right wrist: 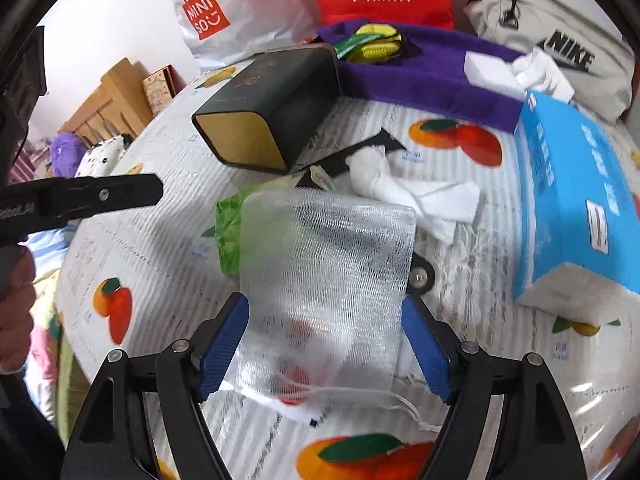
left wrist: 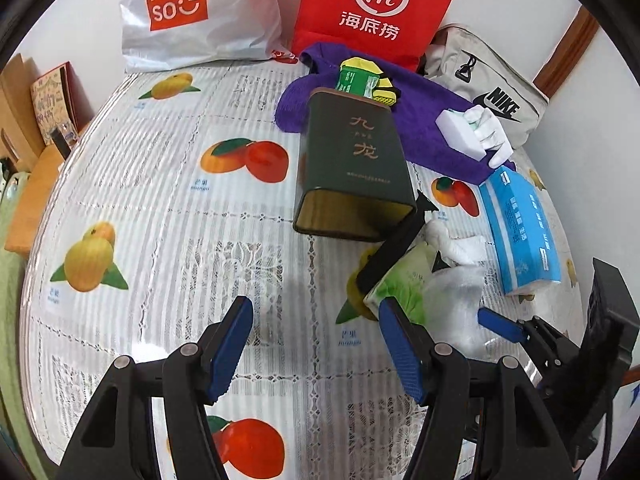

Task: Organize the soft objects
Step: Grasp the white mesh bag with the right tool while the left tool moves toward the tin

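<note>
Grippers both spread wide, holding nothing: right gripper (right wrist: pixel 324 344) straddles a mesh bag (right wrist: pixel 328 264) at frame centre, apparently to grasp it, while left gripper (left wrist: pixel 316 348) hovers over bare tablecloth (left wrist: pixel 160 208).

We see a table covered by a white lace-pattern plastic cloth with printed mangoes (left wrist: pixel 160 208). Directly on it lie a dark green rectangular tin (left wrist: pixel 356 168) on its side, a purple towel (left wrist: pixel 424 120), a blue tissue pack (left wrist: pixel 520 232), a crumpled white tissue (right wrist: pixel 416 192), a green packet (right wrist: pixel 230 232) and a white mesh bag (right wrist: pixel 328 280). At the back stand a white plastic Miniso bag (left wrist: pixel 192 16), a red fabric bag (left wrist: pixel 376 4) and a grey Nike bag (left wrist: pixel 492 80).
</note>
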Motion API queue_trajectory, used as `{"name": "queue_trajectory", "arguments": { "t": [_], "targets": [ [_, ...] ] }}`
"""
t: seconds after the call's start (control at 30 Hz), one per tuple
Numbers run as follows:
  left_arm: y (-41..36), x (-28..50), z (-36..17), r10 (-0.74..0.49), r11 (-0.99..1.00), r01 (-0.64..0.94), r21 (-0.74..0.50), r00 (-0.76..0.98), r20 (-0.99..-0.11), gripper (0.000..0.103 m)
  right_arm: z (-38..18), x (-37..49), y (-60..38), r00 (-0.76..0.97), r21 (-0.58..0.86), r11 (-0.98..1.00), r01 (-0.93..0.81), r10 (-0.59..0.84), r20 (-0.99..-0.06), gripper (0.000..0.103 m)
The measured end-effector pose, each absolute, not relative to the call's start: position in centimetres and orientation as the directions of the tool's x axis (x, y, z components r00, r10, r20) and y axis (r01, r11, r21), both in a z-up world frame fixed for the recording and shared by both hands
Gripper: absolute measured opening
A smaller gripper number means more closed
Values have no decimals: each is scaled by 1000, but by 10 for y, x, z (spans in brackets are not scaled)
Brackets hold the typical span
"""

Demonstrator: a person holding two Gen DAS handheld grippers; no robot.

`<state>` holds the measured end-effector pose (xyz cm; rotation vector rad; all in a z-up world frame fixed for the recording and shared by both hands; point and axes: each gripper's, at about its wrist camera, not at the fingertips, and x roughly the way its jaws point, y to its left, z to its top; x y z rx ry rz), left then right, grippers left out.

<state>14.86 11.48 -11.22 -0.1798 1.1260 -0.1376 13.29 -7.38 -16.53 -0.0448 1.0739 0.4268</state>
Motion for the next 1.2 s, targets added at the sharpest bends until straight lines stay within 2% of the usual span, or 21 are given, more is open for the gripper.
{"name": "queue_trajectory", "arguments": {
  "t": [0.07, 0.13, 0.2, 0.33, 0.53, 0.67, 0.8, 0.83, 0.87, 0.9, 0.93, 1.1, 1.2],
  "targets": [
    [116, 147, -113, -203, 977, 24, -213, 424, -883, 64, -162, 131, -75, 415, 190, 913, -362, 340, -844, 75],
    [117, 147, -114, -210, 975, 23, -221, 423, -881, 63, -157, 130, -79, 429, 208, 906, -368, 364, -826, 49],
    [118, 147, -116, -217, 973, 23, -228, 423, -880, 63, -153, 129, -83, 424, 212, 904, -372, 369, -827, 34],
    [114, 149, -119, -227, 971, 28, -237, 417, -880, 63, -150, 131, -89, 426, 229, 896, -379, 389, -817, 14],
    [109, 151, -122, -230, 971, 38, -235, 407, -884, 63, -137, 127, -97, 453, 243, 881, -406, 425, -784, 6],
    [110, 151, -122, -227, 972, 34, -234, 407, -885, 63, -129, 126, -109, 459, 243, 881, -405, 426, -779, 6],
    [109, 152, -123, -227, 972, 31, -234, 404, -886, 63, -133, 128, -117, 443, 265, 891, -369, 419, -792, 15],
    [109, 152, -124, -226, 972, 31, -234, 404, -887, 63, -135, 129, -117, 430, 285, 887, -364, 432, -793, 31],
    [109, 152, -124, -225, 972, 32, -232, 403, -887, 63, -137, 129, -114, 419, 299, 884, -359, 439, -795, 42],
    [110, 152, -124, -222, 973, 31, -230, 403, -888, 63, -139, 128, -109, 417, 299, 885, -357, 437, -797, 63],
    [111, 152, -125, -221, 973, 28, -229, 404, -888, 63, -140, 126, -104, 423, 292, 886, -361, 435, -795, 72],
    [122, 148, -124, -217, 972, 9, -235, 416, -883, 63, -148, 119, -73, 420, 225, 885, -409, 401, -814, 74],
    [131, 145, -127, -216, 970, -11, -243, 419, -882, 63, -150, 115, -59, 426, 192, 884, -425, 383, -820, 79]
  ]
}}
